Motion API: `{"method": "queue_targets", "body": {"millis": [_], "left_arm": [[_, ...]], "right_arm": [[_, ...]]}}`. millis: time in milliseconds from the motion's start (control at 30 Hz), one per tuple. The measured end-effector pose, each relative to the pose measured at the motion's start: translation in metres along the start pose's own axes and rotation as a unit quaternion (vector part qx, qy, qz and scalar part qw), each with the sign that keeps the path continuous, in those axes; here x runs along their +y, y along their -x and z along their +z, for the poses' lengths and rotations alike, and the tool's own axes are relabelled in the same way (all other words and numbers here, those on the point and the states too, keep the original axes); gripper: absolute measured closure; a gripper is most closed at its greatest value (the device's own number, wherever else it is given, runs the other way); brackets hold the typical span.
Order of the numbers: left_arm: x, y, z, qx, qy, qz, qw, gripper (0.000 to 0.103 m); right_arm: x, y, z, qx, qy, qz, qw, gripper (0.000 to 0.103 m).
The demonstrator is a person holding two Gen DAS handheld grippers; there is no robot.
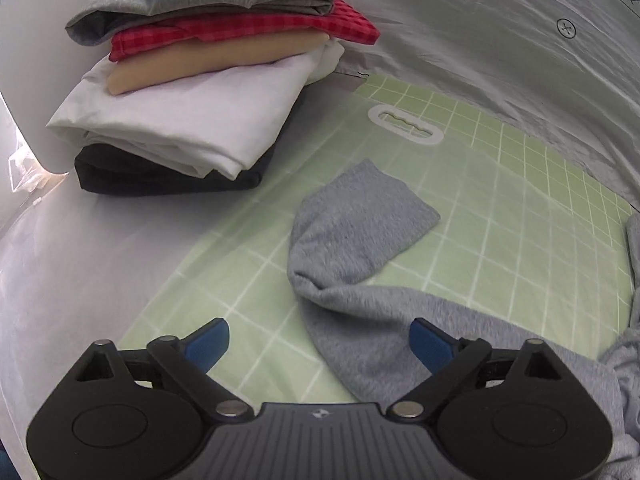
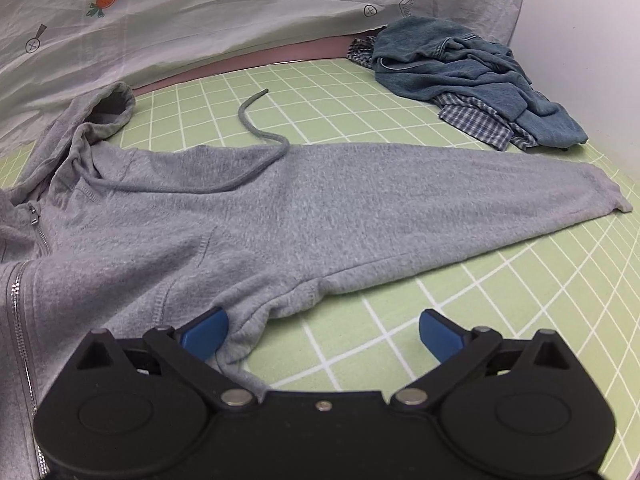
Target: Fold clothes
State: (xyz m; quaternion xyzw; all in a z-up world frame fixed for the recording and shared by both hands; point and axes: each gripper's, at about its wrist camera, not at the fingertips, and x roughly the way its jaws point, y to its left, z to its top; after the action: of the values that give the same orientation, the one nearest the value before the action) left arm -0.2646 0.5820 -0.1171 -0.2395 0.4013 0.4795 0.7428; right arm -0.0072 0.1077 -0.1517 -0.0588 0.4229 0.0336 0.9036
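Observation:
A grey zip hoodie [image 2: 224, 216] lies spread on the green grid mat [image 2: 500, 292], hood at the upper left, one sleeve stretched out to the right. Its other sleeve [image 1: 360, 232] shows in the left wrist view, bent and folded back on itself. My left gripper [image 1: 320, 344] is open and empty, just above the sleeve near the shoulder. My right gripper [image 2: 322, 330] is open and empty, over the hoodie's side edge under the armpit, its left fingertip [image 2: 204, 332] over the fabric.
A stack of folded clothes [image 1: 208, 80] (grey, red check, beige, white, black) sits at the mat's left. A pile of unfolded denim and checked garments [image 2: 472, 76] lies at the far right. A white sheet with carrot prints [image 2: 200, 12] hangs behind the mat.

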Motion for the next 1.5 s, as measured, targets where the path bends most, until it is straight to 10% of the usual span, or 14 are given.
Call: {"method": "queue_targets", "body": {"millis": [100,267,633,967,1500], "left_arm": [[-0.007,-0.018,0.010,0.006,-0.012,-0.010,0.9999,0.030],[-0.031,-0.022,0.004,0.005,-0.039,-0.030,0.9987,0.091],[-0.108,0.003,-0.041,0.014,-0.188,-0.099,0.9770,0.087],[-0.058,0.027,-0.015,0.015,-0.045,-0.161,0.9858,0.055],[-0.041,-0.034,0.018,0.035,0.012,-0.133,0.9904,0.051]], "right_arm": [[0.010,0.003,-0.002,-0.011,0.030,-0.022,0.999,0.001],[0.017,0.004,0.001,-0.015,0.049,-0.039,0.998,0.000],[0.017,0.004,0.000,-0.020,0.054,-0.038,0.998,0.000],[0.016,0.004,-0.002,-0.023,0.042,-0.039,0.998,0.000],[0.021,0.005,-0.001,-0.022,0.053,-0.050,0.997,0.000]]}}
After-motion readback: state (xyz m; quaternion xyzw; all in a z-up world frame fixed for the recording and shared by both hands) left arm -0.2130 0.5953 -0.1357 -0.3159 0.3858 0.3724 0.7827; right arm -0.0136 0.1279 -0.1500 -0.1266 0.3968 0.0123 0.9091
